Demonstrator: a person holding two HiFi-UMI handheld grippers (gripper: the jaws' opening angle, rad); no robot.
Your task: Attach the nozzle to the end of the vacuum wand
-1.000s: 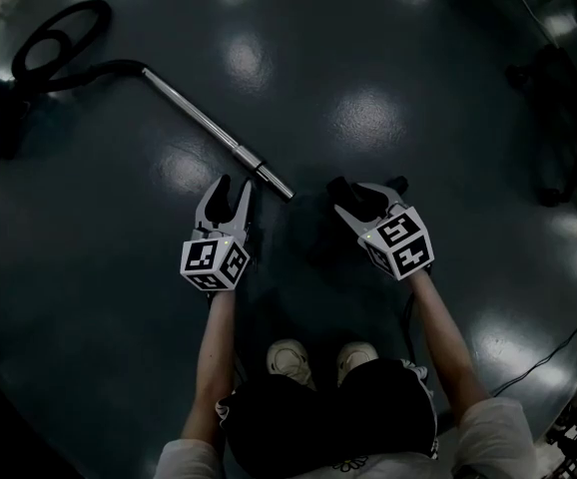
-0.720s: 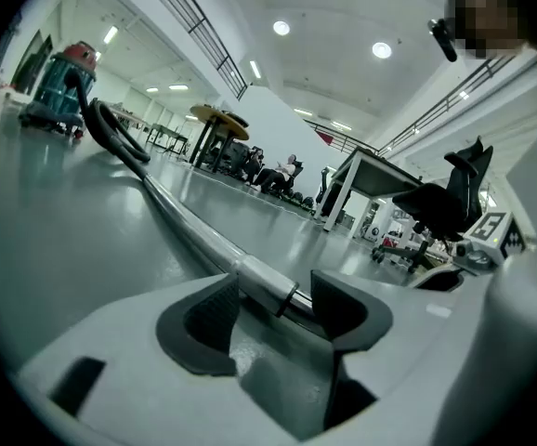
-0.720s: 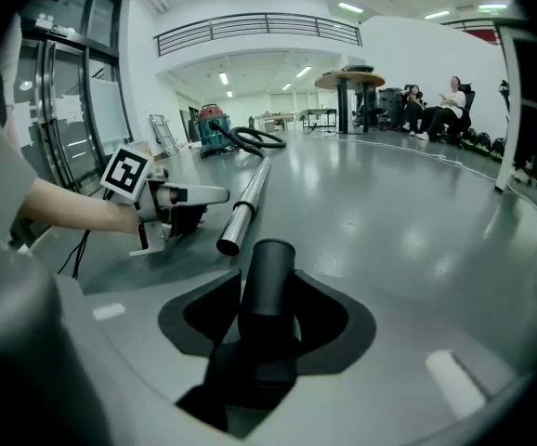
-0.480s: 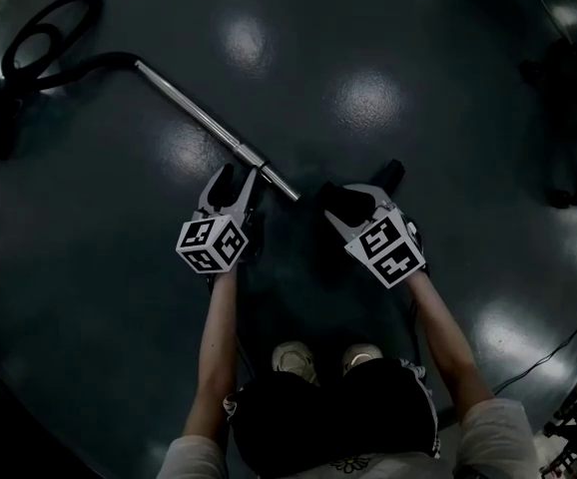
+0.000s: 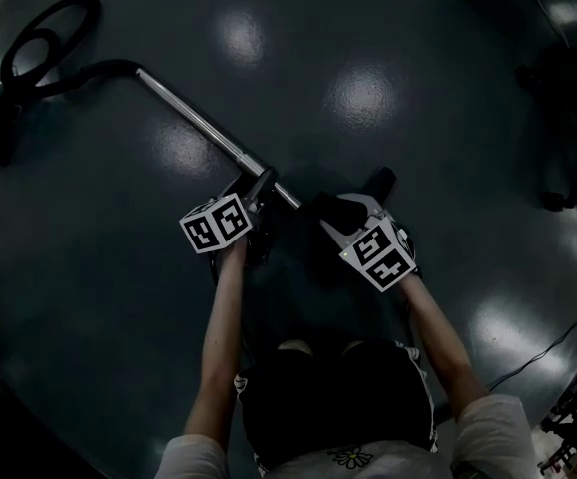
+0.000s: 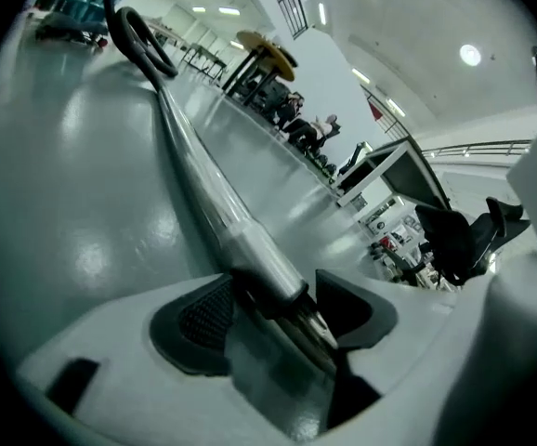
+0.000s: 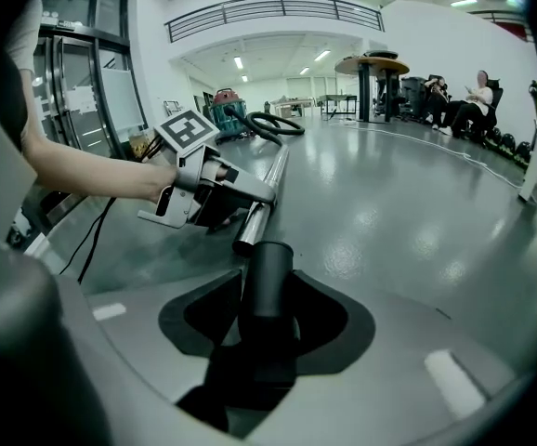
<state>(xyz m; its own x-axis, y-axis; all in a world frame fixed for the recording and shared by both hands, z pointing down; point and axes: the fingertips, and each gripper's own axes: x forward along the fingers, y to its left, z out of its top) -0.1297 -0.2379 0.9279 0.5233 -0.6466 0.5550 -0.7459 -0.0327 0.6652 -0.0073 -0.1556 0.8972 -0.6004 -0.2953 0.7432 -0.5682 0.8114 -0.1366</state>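
The person bends over the glossy grey floor (image 5: 368, 88), with both bare forearms stretched forward and down, and the wrists close to each other

The right gripper (image 5: 333, 208) points forward and a little to the left. Its jaws are clamped on the black nozzle (image 7: 268, 282), which stands between the pads with its round tube end away from the hand. The other end of the nozzle sticks out past the gripper, to the right in the head view.

The left gripper (image 5: 260, 182) is turned to the right, with its marker cube up. Its jaws are closed on the vacuum wand (image 5: 199, 118), close to the free end of the wand, at the dark collar. The metal tip comes out between the pads toward the nozzle.

In the right gripper view the tube end of the nozzle is just beside the open end of the wand and nearly in line with it. Whether they touch I cannot tell.

Farther away, the wand runs over the floor to a black hose (image 5: 44, 38), which makes a loop beside the teal vacuum cleaner (image 7: 227, 105)
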